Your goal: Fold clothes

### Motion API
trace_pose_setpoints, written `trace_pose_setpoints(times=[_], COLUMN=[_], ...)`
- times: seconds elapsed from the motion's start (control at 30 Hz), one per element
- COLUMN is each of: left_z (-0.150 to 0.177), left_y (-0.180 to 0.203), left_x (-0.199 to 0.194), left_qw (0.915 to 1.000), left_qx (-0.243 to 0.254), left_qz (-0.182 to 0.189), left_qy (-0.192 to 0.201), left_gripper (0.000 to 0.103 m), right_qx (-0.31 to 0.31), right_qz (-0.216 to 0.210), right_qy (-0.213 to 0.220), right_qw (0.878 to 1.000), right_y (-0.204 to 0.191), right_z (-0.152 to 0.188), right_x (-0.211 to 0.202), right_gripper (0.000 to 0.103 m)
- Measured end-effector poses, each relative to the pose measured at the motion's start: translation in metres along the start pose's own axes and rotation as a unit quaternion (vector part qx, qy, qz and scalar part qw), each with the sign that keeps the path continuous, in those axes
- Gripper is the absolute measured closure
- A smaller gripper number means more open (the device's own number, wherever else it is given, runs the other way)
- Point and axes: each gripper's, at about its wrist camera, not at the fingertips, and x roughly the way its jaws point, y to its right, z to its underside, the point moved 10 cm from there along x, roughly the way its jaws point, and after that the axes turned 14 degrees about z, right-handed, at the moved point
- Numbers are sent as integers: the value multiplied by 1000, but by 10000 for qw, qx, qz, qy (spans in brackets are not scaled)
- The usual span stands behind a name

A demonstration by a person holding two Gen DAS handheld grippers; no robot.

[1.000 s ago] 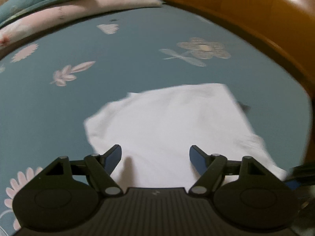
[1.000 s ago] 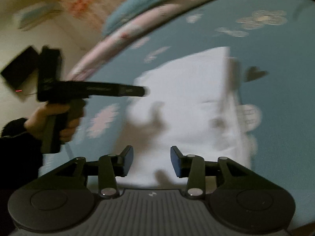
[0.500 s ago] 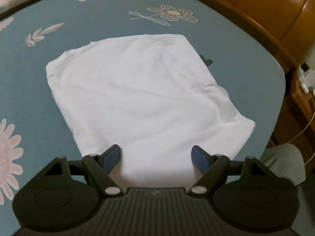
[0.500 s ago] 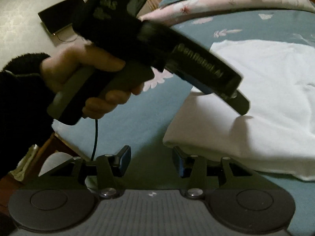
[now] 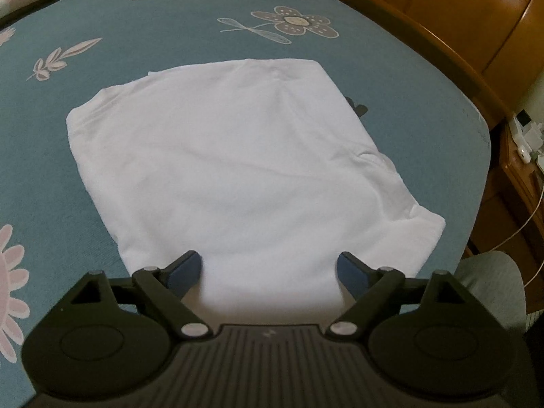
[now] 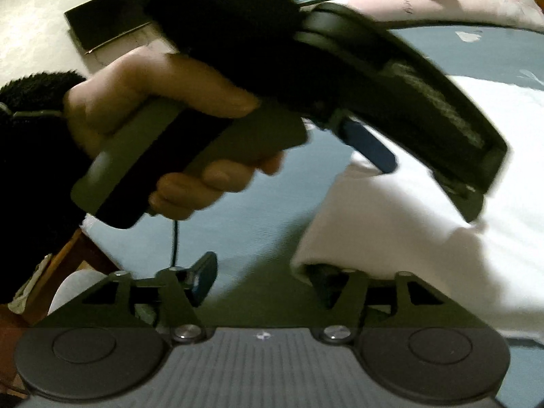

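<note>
On the bed (image 5: 142, 17), with its blue flowered sheet, a white shirt (image 5: 238, 156) lies flat, already folded into a rough rectangle. Its long axis runs from my near right corner away toward the far left, one short end pointing at me.

My left gripper (image 5: 270, 268) hangs over the near short edge, jaws wide open and just opened further, cloth below them but not pinched.

My right gripper (image 6: 268, 280) sits low at the shirt's side edge, jaws also just opened, gripping nothing; one tip is tucked against the fold.

I judge I am between folds. Next I need both jaws to pinch the near corners, then carry that end over to the far end.
</note>
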Motion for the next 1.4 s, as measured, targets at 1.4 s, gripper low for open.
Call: trace_pose_setpoints(times=[1.4], left_z=[95], left_y=[71], left_x=[-16], left_qw=[9835], left_qx=[1730], left_qz=[-528], left_qy=[-54], left_gripper=[9], right_qx=[2862], right_qz=[887], right_qy=[1029], right_qw=[9485], right_y=[174], right_z=[31], right_x=[-104], right_gripper=[33])
